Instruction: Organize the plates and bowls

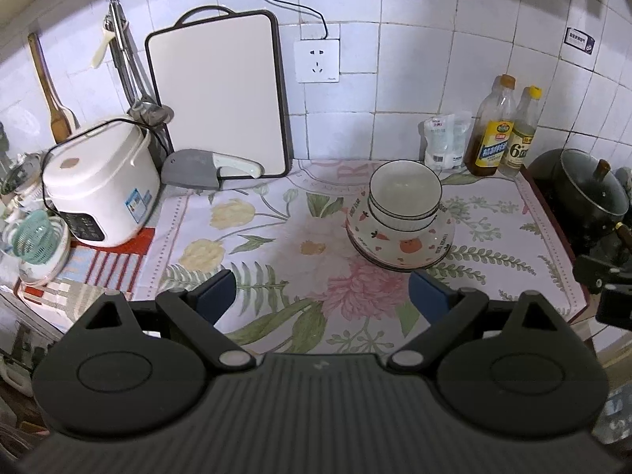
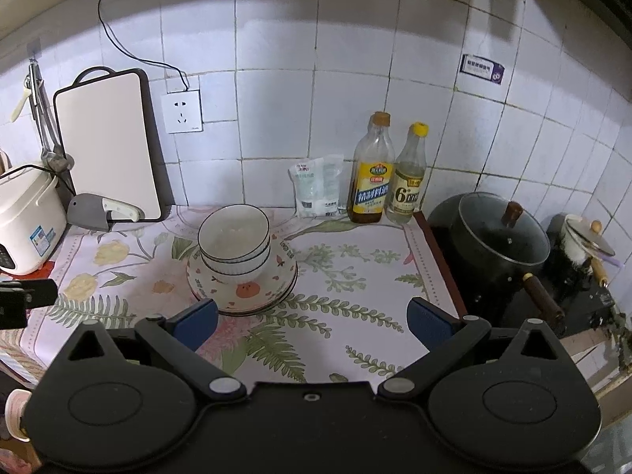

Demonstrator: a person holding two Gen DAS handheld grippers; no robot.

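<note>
One stack stands on the floral cloth: white ribbed bowls (image 1: 405, 193) nested on top of patterned plates (image 1: 399, 243) with orange fruit prints. The stack also shows in the right wrist view, bowls (image 2: 234, 237) above plates (image 2: 245, 288). My left gripper (image 1: 322, 296) is open and empty, held back from the stack, which lies ahead and to the right. My right gripper (image 2: 312, 326) is open and empty, with the stack ahead and to the left, near its left finger (image 2: 195, 324).
A white rice cooker (image 1: 98, 181), a cleaver (image 1: 209, 168) and a cutting board (image 1: 217, 94) stand at the left. Two bottles (image 2: 389, 173) and a plastic bag (image 2: 318, 185) stand against the tiled wall. A black pot (image 2: 497, 237) sits on the stove at the right.
</note>
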